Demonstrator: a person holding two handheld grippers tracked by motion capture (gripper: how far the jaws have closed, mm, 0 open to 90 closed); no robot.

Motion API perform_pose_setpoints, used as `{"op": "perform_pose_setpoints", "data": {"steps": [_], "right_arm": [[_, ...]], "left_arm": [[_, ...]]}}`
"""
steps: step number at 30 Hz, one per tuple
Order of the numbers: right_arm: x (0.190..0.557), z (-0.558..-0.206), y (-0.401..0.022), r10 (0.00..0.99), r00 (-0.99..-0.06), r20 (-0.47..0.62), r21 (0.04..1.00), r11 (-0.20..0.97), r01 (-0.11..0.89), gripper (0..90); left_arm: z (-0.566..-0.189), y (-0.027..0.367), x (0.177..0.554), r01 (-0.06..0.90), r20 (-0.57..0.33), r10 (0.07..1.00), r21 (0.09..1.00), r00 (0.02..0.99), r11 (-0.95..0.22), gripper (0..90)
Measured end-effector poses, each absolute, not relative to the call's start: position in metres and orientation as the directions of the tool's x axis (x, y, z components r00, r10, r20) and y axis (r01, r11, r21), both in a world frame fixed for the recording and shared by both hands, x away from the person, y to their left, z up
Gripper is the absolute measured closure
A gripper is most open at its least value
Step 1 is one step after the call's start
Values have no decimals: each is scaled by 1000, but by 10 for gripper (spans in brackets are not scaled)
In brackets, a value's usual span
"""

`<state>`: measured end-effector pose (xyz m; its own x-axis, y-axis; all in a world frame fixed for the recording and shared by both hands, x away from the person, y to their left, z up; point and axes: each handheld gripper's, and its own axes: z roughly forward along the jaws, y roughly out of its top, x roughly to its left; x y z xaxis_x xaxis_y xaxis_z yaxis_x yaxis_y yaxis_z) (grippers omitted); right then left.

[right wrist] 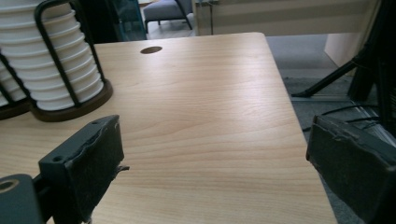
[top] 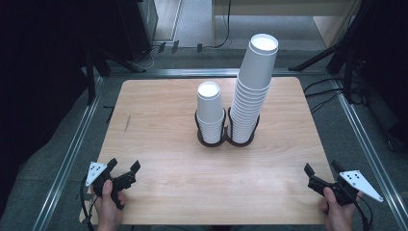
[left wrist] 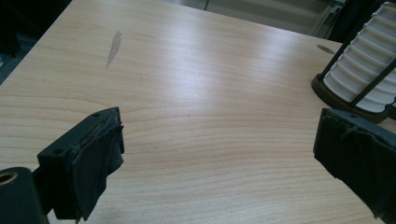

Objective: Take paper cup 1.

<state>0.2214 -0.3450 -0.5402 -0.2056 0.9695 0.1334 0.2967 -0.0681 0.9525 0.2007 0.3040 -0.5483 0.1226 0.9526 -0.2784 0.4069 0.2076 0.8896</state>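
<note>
Both grippers are being held low at the near edge of the wooden table (top: 163, 144), one at each near corner, and each is being kept with its jaws spread wide and nothing between them. Two grippers are being counted: the left gripper (top: 124, 167) is being gripped by the person's left hand (top: 109, 208), and the right gripper (top: 321, 169) by the right hand (top: 337, 213). Two stacks of white paper cups are being counted at the middle of the table, each being kept upright in a dark wire holder (top: 211, 137) on a round base, and the two holders are being seen touching side by side. The short stack (top: 210, 110) is standing on the left, and the tall stack (top: 252, 91) is rising well above it on the right. Both stacks are being kept well apart from the grippers, farther across the table and between them. In the left gripper view a stack's ribbed rims are being seen beyond the far-right jaw; in the right gripper view the stacks are being seen beyond the left jaw. Bare wood is being seen between each pair of jaws.
</note>
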Motion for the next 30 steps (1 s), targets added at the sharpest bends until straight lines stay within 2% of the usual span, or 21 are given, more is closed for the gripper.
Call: {"op": "perform_pose_setpoints", "data": {"steps": [7,15,23,30], "right_arm": [[220,-542,-343,962,-246,116,956,-41,290,40],[215,-542,-344,975,-175,136,961,-87,262,40],[216,-542,-342,978,-176,111,965,-64,254,40],[217,-540,-334,976,-193,96,969,-47,242,40]], "left_arm": [[-550,304,197,401,-292,950,888,110,226,19],[-551,296,194,386,-242,959,907,147,170,19],[-550,296,199,396,-247,958,902,146,172,19],[-547,293,200,417,-213,965,900,156,131,19]]}}
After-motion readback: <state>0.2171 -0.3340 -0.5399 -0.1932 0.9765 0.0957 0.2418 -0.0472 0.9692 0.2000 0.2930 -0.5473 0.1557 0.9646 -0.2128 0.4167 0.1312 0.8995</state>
